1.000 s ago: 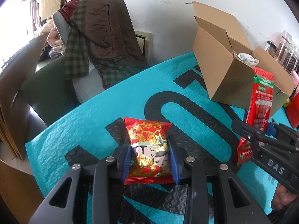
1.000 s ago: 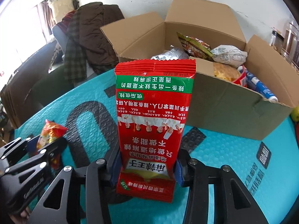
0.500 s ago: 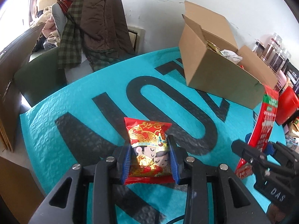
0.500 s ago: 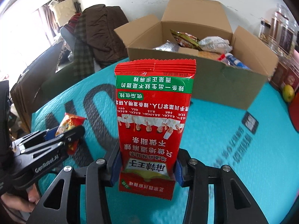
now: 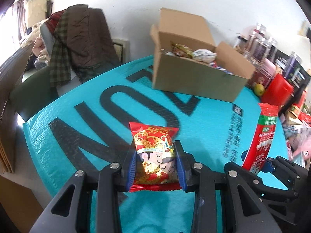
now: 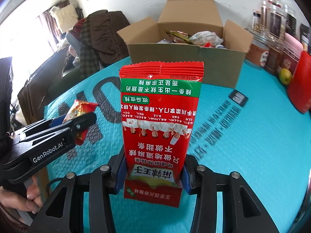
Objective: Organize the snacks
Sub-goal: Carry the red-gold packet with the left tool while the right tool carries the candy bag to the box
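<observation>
Two snack packets held above the teal mat's near edge

Your left gripper (image 5: 155,167) pinches the small red-gold foil packet (image 5: 154,155); your right gripper (image 6: 153,174) clamps the tall red plastic pouch (image 6: 161,120) low down. Both look light and crushable.

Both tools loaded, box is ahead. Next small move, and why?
Probably carry the right tool forward until the tall red packet is over the open cardboard box. Each tool is clamped on a snack, the left tool on the small red pouch, and both are short of the box.
</observation>
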### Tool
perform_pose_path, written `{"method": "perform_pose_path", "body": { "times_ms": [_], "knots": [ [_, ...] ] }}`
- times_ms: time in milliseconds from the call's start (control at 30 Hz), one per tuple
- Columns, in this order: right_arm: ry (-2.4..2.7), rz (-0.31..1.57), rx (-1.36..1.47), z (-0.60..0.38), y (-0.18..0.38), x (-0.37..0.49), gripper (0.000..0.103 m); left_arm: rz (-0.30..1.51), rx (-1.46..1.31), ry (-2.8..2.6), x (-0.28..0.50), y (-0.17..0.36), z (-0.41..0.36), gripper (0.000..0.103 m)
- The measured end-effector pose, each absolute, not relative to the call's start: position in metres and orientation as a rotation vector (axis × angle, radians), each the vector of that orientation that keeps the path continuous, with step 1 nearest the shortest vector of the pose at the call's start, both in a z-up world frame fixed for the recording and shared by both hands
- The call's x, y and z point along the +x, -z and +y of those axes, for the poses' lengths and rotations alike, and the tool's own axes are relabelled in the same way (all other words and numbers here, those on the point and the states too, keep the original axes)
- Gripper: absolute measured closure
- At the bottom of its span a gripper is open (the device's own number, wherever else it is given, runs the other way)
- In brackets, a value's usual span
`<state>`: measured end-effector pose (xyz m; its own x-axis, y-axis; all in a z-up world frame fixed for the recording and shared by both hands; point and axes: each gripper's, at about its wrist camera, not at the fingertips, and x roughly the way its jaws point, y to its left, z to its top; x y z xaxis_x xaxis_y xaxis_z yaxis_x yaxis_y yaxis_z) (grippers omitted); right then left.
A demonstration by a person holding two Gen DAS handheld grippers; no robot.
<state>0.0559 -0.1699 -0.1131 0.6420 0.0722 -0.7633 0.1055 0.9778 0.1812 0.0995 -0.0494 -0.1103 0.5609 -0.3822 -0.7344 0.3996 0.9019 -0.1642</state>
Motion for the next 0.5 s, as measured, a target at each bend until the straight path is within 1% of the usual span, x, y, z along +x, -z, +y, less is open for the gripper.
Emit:
{"method": "perform_pose_path", "body": {
  "times_ms": [500],
  "knots": [
    [0.096, 0.764, 0.244, -0.182, 0.080, -0.024, 0.058, 0.735, 0.078, 0.601, 0.037, 0.066, -0.072, 0.068]
  ]
}}
